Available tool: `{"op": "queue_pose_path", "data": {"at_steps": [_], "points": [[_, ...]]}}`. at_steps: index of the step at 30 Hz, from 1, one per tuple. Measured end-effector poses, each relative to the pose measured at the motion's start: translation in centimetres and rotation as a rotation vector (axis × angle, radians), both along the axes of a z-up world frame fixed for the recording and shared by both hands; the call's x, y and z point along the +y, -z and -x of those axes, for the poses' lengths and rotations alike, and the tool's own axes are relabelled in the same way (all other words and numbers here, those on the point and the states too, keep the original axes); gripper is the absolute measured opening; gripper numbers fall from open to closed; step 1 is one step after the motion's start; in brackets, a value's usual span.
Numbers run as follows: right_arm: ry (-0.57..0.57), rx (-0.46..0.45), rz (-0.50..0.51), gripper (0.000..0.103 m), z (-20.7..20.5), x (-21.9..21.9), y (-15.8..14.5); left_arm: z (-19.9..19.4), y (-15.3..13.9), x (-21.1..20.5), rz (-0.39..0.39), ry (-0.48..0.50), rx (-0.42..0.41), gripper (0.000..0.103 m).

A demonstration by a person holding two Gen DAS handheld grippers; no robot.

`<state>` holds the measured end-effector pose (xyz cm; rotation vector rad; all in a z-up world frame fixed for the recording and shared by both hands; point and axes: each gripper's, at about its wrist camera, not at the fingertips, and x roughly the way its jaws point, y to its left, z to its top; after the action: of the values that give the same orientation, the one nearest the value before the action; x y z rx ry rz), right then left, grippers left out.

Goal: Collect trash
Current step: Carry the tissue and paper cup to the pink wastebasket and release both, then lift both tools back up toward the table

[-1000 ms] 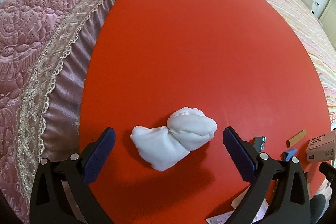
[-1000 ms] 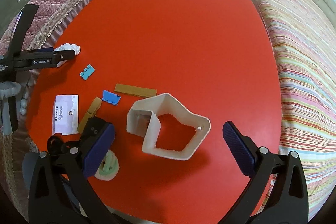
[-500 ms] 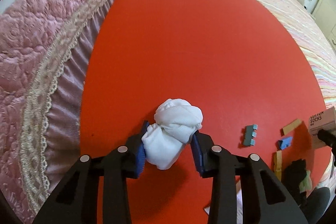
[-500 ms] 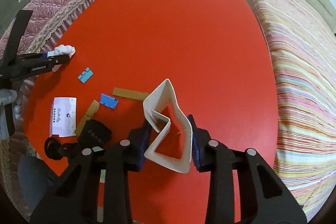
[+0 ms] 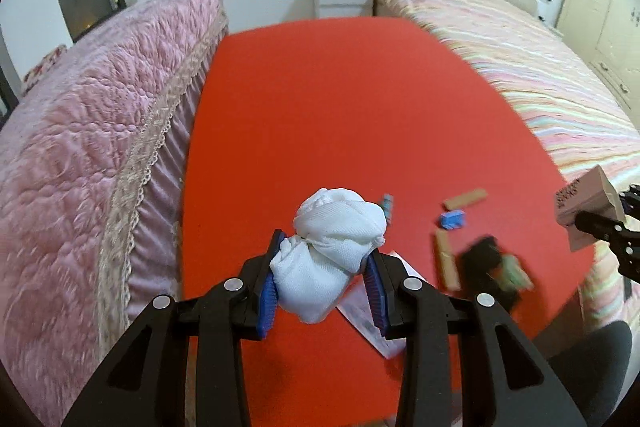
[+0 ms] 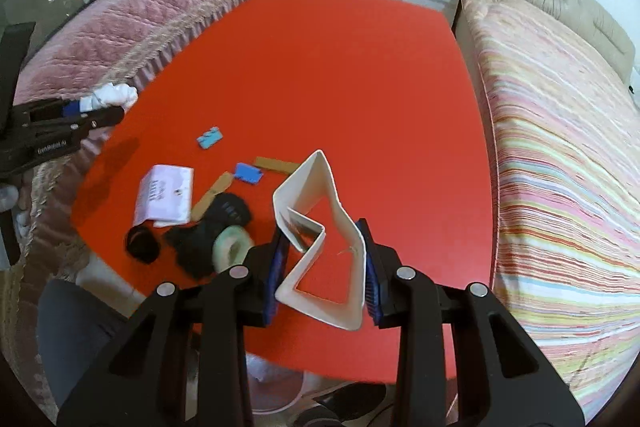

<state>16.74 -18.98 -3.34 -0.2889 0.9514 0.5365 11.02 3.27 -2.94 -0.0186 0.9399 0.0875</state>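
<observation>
The red table (image 6: 360, 75) stands between two beds and carries the remaining litter: a printed paper slip (image 6: 166, 195), black items (image 6: 200, 247), a pale green roll (image 6: 230, 247), tan strips (image 6: 276, 165) and small blue pieces (image 6: 248, 173). No bin shows in either view.

My right claw (image 6: 322, 273) is clamped on the collapsed white carton sleeve (image 6: 320, 223), both pads pressing its folded walls, and it hangs clear above the table's near part. My left claw (image 5: 322, 277) is clamped on the white cloth bundle (image 5: 334, 239), pads pinching its lower half, with the bundle raised off the table near the pink bedspread (image 5: 100, 147).

Step in hand, by my judgement: both pickups are made and the carry-off has begun. The next move calls for finding a trash container and holding both grips firm, since the sleeve is springy and could slip.

Against a second ago: both claws stood wide around these items as they lay on the table; both have since closed and lifted.
</observation>
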Motion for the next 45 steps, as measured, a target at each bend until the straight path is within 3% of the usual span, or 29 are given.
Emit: {"op": "queue_pose_path", "data": {"at_steps": [13, 26, 37, 38, 40, 42, 43, 45], "points": [[-0.069, -0.042, -0.09, 0.034, 9.9, -2.9, -2.4, 10.4, -3.0, -5.5, 0.018, 0.102, -0.099, 0.037], [-0.132, 0.025, -0.119, 0.036, 15.8, -3.7, -0.2, 15.9, 0.8, -9.5, 0.101, 0.193, -0.029, 0.037], [-0.155, 0.119, -0.143, 0.042, 17.6, -3.8, 2.3, 17.0, 3.3, -11.4, 0.161, 0.243, 0.039, 0.039], [-0.156, 0.124, -0.148, 0.044, 17.7, -3.9, 2.3, 17.1, 3.3, -11.4, 0.162, 0.243, 0.04, 0.043], [-0.156, 0.129, -0.156, 0.063, 17.7, -4.0, 2.2, 17.1, 3.2, -11.3, 0.185, 0.249, 0.04, 0.059], [-0.146, 0.125, -0.161, 0.08, 17.7, -4.2, 2.1, 17.2, 3.0, -11.1, 0.186, 0.234, 0.021, 0.089], [-0.137, 0.12, -0.163, 0.088, 17.6, -4.4, 2.0, 17.2, 3.0, -11.0, 0.184, 0.225, 0.014, 0.09], [-0.124, 0.121, -0.17, 0.094, 17.4, -4.6, 1.9, 17.1, 3.0, -10.5, 0.183, 0.197, 0.012, 0.093]]}}
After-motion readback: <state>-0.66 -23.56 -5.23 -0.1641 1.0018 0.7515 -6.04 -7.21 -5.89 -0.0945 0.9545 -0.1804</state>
